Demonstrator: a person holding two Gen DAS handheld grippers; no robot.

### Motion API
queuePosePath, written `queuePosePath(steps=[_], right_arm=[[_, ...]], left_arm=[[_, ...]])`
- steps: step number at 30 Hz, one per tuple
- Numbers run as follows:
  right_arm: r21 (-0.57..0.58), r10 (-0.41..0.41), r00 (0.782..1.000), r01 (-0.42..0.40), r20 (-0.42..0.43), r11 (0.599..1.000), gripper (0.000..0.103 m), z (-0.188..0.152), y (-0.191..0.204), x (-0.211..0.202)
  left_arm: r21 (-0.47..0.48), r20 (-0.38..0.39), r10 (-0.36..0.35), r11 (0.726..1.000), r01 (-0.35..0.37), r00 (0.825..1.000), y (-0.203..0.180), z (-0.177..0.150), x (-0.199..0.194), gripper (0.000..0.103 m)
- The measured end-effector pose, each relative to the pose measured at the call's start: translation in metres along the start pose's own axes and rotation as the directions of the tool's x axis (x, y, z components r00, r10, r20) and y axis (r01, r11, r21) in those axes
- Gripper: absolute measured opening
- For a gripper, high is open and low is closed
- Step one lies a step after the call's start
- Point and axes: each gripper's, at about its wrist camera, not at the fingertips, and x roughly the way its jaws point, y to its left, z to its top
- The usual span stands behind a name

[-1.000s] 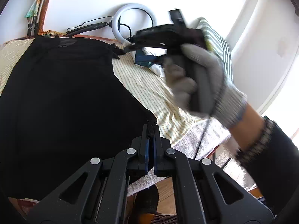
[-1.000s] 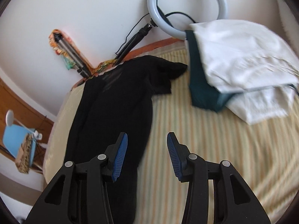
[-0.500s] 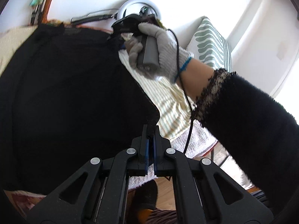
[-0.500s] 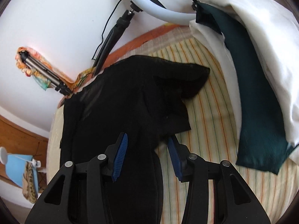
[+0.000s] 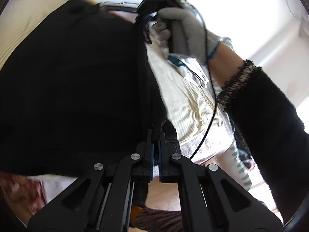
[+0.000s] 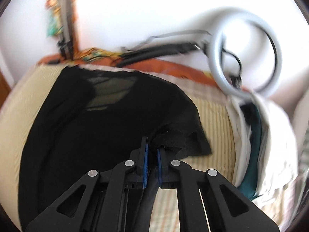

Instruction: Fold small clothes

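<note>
A black garment (image 5: 73,81) lies spread on a striped bedsheet (image 5: 185,96). My left gripper (image 5: 156,135) is shut on its near hem corner, black cloth bunched between the fingers. In the right wrist view the same black garment (image 6: 96,127) fills the left and middle, and my right gripper (image 6: 152,145) is shut on a fold of its sleeve (image 6: 173,141). The right gripper body, held by a grey-gloved hand (image 5: 183,31), shows in the left wrist view at the garment's far edge.
A ring light (image 6: 245,58) on a black arm leans against the white wall behind the bed. A pile of white and dark green clothes (image 6: 256,135) lies to the right. A tripod wrapped in patterned cloth (image 6: 63,19) stands at far left. Wooden floor (image 5: 170,197) shows below the bed edge.
My right gripper moved down onto the garment's sleeve and shut on it; it was open before. My left gripper stayed shut on the hem and lifted slightly.
</note>
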Motion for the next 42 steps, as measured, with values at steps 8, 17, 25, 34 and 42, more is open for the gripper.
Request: queuePosePath(steps=[8,17,25,34,42], right_arm=[[-0.149,-0.037,0.999,0.033,-0.025,0.988,0.006,0.018,0.074,0.023],[-0.131,0.111,0.986,-0.127,-0.125,0.983,0.023,0.011,0.095,0.048],[0.124,0.406,0.913,-0.407,0.031,0.905,0.045,-0.002,-0.003,-0.012],[0.363,0.331,0.942,-0.331,0.064,0.871,0.045,-0.007,-0.071,0.024],[0.376,0.389,0.921,-0.366,0.016,0.851,0.002,0.001,-0.052,0.063]], left_arm=[[-0.045,0.030,0.070,0.997,-0.068,0.997,0.030,-0.003,-0.027,0.001],[0.011,0.026,0.151,0.988,-0.151,0.988,0.026,-0.001,-0.039,0.002],[0.135,-0.020,0.183,0.975,-0.179,0.983,0.015,0.011,-0.086,0.029],[0.234,0.050,0.376,0.896,-0.376,0.925,0.032,0.060,-0.134,0.030],[0.169,0.127,0.411,0.888,-0.428,0.903,0.061,0.084,-0.154,0.030]])
